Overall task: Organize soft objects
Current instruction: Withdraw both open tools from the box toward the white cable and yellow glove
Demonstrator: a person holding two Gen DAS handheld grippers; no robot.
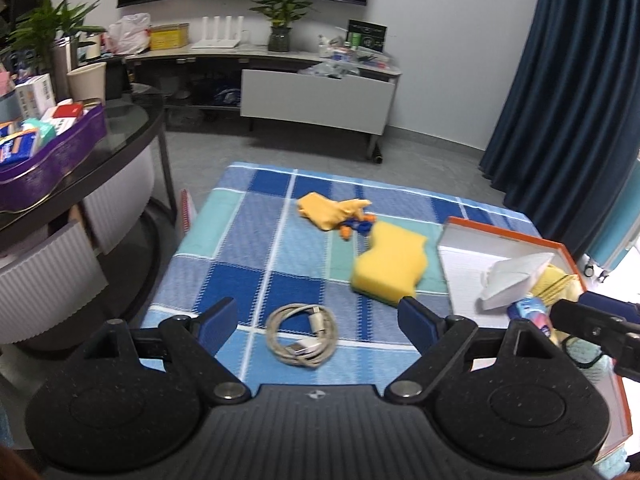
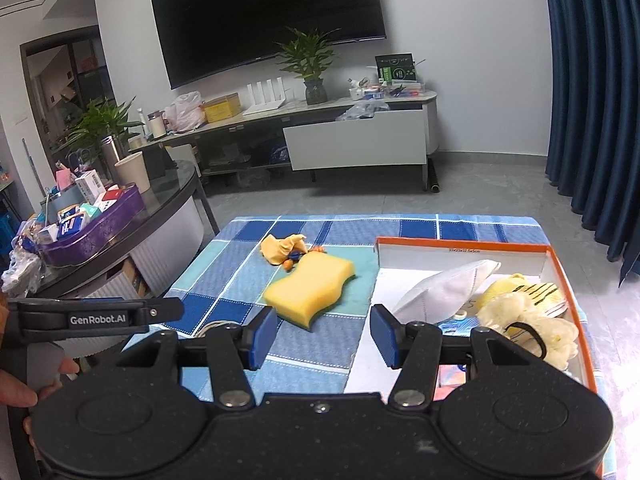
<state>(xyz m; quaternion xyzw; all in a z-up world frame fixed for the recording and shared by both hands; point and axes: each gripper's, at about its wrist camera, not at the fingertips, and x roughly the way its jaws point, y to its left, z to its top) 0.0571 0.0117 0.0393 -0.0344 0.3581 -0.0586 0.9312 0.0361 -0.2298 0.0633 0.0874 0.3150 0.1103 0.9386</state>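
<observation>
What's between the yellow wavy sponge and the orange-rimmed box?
Nothing visible. The yellow wavy sponge lies on the blue checked cloth just left of the orange-rimmed white box, with only bare cloth between them.

Right gripper (image 2: 323, 338) sits wide open with nothing in it over the checkered blue cloth (image 2: 248, 240), yellow sponge (image 2: 308, 290) at 12 o'clock, orange-rimmed box (image 2: 460, 245) with the white mask (image 2: 444, 288) at 2 o'clock.
</observation>
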